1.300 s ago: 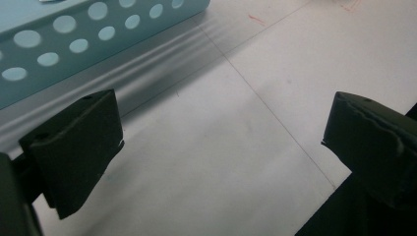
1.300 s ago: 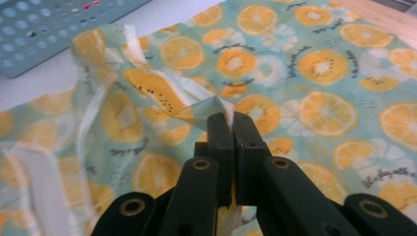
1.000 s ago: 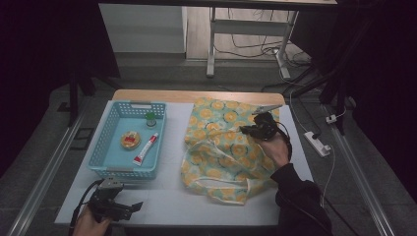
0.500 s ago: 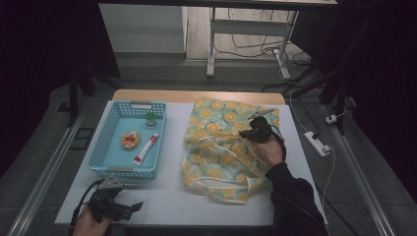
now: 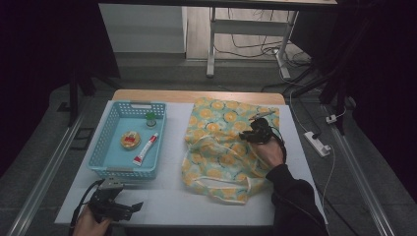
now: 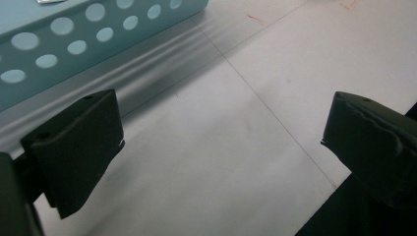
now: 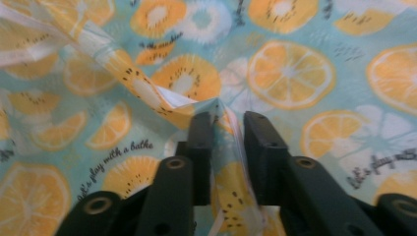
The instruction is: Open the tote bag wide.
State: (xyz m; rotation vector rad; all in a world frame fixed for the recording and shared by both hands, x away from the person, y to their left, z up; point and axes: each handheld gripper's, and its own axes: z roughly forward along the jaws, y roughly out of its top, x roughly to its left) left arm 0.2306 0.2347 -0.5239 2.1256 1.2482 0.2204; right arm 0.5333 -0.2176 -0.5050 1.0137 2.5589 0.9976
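A fruit-print tote bag (image 5: 221, 142) with orange slices lies on the white table (image 5: 167, 196), right of centre. My right gripper (image 5: 252, 135) rests on its upper middle. In the right gripper view the jaws are shut on a raised fold of the bag's fabric (image 7: 223, 123), near an open edge of the bag (image 7: 147, 93). My left gripper (image 5: 134, 207) is held low at the table's front left corner, jaws wide apart over bare table (image 6: 236, 147), nothing between them.
A blue perforated basket (image 5: 113, 164) stands at the left, holding a white tube with a red cap (image 5: 145, 149), a round yellow item (image 5: 129, 140) and a small green-topped thing (image 5: 150, 118). Its wall (image 6: 74, 44) is close ahead of the left gripper. A power strip (image 5: 318, 143) lies off the right edge.
The right gripper has moved slightly left and toward the person on the bag, dragging fabric with it. The left gripper has stayed put.
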